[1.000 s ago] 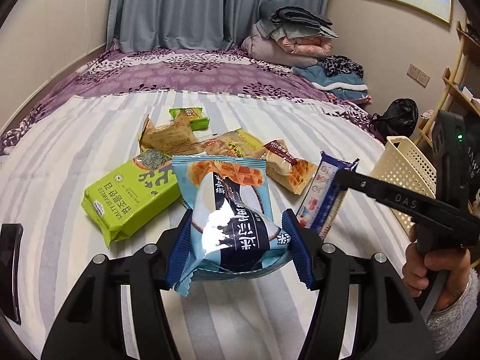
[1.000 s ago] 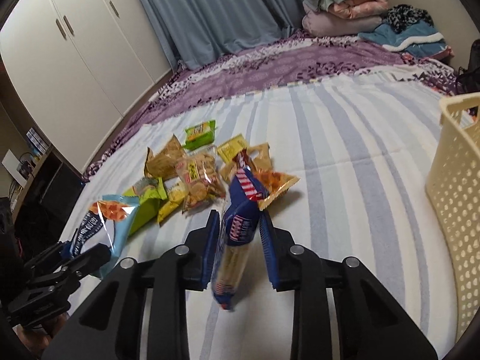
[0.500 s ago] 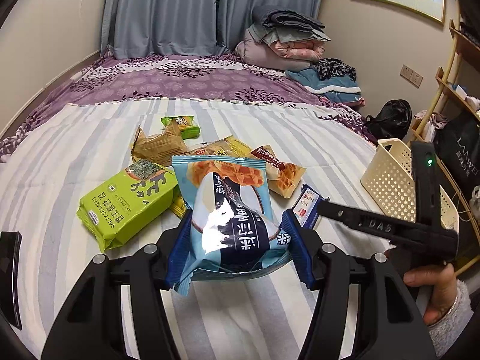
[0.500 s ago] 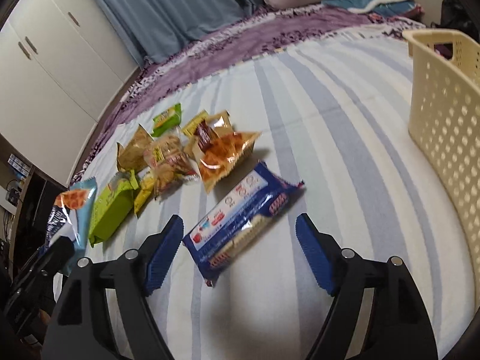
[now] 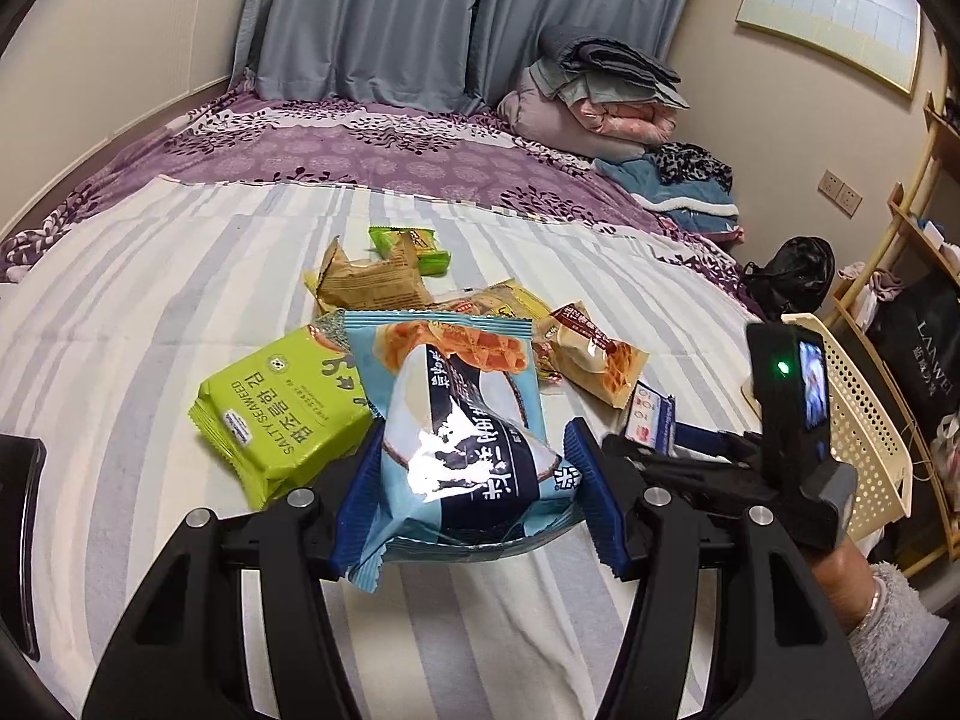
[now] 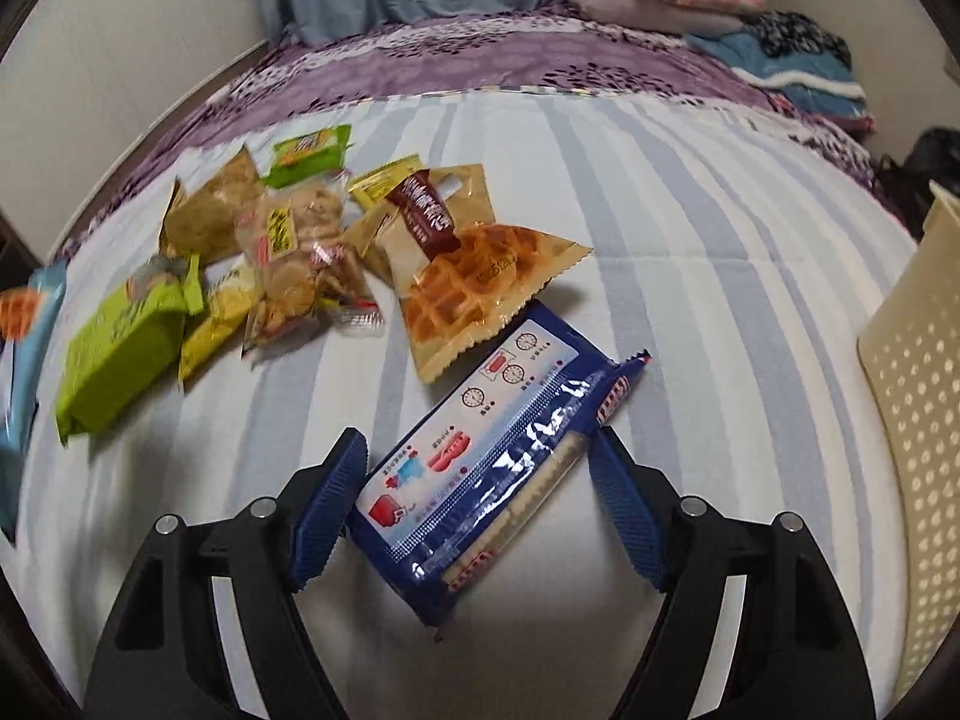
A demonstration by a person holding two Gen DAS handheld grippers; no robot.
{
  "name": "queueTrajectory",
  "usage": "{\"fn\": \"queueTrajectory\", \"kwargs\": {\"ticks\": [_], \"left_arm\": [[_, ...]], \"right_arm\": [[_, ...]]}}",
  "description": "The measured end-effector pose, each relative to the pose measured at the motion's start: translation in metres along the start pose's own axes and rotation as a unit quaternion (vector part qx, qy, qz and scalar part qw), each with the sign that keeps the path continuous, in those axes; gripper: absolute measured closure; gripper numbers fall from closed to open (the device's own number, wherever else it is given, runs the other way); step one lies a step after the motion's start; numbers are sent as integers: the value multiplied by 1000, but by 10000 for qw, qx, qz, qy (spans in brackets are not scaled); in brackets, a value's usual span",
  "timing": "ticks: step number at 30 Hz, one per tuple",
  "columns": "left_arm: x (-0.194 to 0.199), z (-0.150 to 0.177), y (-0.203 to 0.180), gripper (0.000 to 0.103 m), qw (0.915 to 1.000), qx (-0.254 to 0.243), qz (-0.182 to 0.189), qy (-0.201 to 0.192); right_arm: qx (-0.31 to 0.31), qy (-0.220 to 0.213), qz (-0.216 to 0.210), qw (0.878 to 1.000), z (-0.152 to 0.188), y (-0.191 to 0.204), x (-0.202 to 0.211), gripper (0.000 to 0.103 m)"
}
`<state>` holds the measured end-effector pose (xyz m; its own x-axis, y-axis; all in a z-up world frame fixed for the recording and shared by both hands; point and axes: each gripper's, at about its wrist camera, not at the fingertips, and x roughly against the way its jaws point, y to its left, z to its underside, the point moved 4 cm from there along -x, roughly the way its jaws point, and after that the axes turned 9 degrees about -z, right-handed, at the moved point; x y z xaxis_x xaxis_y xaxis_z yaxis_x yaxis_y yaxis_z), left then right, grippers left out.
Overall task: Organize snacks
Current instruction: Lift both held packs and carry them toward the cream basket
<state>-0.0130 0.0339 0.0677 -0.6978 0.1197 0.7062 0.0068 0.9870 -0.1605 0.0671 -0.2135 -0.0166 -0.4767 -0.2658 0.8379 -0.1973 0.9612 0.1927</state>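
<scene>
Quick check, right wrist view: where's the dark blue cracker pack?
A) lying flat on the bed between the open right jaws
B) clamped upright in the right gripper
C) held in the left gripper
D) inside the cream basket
A: the dark blue cracker pack lies flat on the striped bedspread, and the right gripper stands open around it, its pads clear of the wrapper.

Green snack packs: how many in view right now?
2. The large seaweed pack lies at the left edge of the snack pile on the bed. The small green packet lies at the pile's far end. Others may be hidden under the pile.
</scene>
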Motion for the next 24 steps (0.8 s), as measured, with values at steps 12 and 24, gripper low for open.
{"fn": "queueTrajectory", "kwargs": {"ticks": [12, 24], "left_arm": [[-13, -1, -15, 43, 9997, -118, 182, 92], [-5, -9, -35, 43, 9996, -292, 38, 25]], "right_arm": [[401, 8, 303, 9987, 20, -58, 47, 28], [355, -209, -171, 9990, 15, -40, 31, 59]]}}
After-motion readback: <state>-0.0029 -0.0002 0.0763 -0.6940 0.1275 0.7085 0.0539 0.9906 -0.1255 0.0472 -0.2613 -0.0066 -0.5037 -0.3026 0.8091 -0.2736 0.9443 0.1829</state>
